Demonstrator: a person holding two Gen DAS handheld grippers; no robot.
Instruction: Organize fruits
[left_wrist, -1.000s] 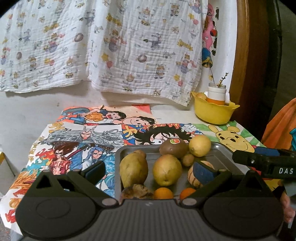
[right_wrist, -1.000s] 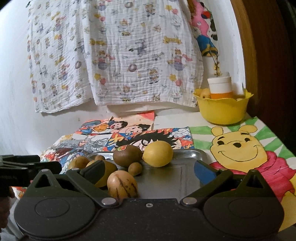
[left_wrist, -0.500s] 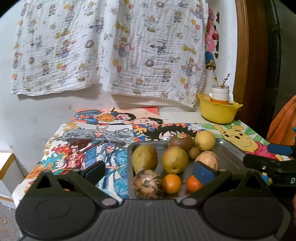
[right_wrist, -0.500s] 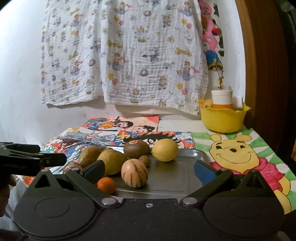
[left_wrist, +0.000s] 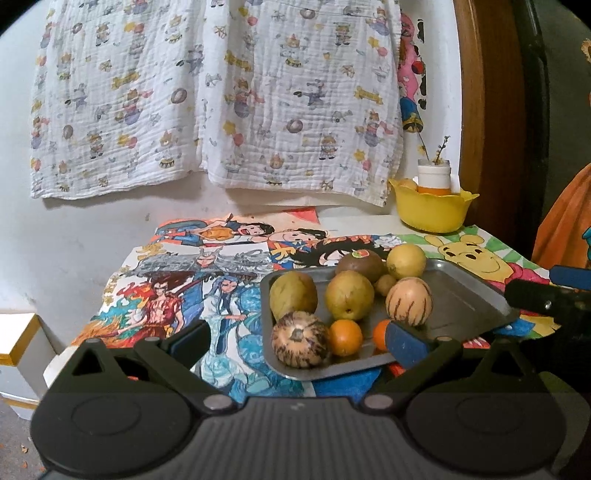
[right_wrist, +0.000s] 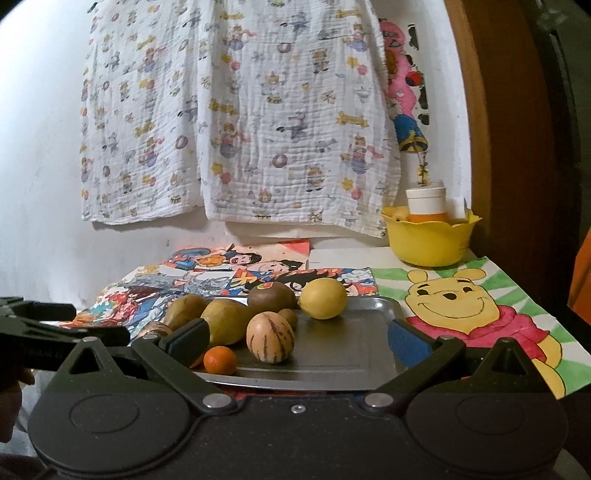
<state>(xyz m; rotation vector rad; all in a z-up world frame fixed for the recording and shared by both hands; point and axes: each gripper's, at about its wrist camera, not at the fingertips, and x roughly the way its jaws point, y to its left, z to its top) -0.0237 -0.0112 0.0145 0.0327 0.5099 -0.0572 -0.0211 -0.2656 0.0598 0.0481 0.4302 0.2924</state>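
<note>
Fruit piled on a metal tray (left_wrist: 469, 291), both grippers hanging back from it.

The left gripper (left_wrist: 295, 341) and right gripper (right_wrist: 295, 341) each have fingers spread wide, grasping nothing. The tray sits on the cartoon-covered table (right_wrist: 517, 295); a striped melon (right_wrist: 270, 342), lemon (right_wrist: 323, 298) and small orange (right_wrist: 220, 360) rest inside, and a yellow bowl (right_wrist: 430, 236) stands behind.

No legible text; kiwi (left_wrist: 355, 264) sticker (left_wrist: 360, 253) too small to read.
</note>
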